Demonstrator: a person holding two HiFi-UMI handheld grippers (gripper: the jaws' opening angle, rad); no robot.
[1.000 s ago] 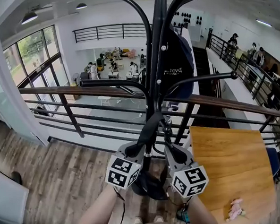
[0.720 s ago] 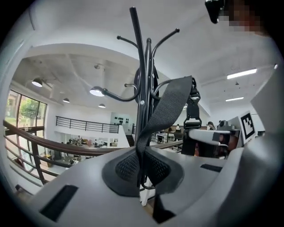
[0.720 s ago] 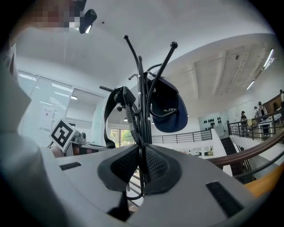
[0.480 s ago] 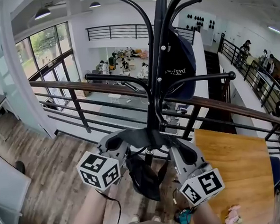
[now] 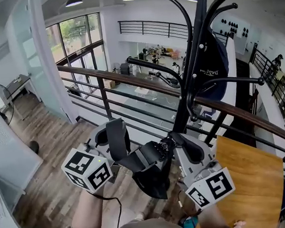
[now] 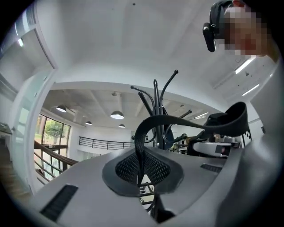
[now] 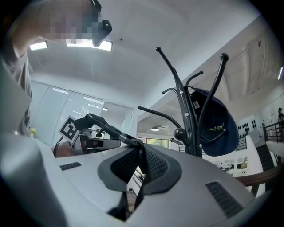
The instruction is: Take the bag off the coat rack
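Bag [image 5: 148, 176] now off coat rack [image 5: 190, 74] (left gripper [image 6: 142, 167], right gripper [image 7: 141, 167] clamp its strap [image 6: 177, 119]).

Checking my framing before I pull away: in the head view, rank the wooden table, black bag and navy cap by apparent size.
Largest: wooden table.
Then black bag and navy cap, about alike; the bag is nearer the camera, so I won't rank them.

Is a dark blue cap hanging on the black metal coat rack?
Yes, the dark blue cap hangs on the black metal coat rack's hook.
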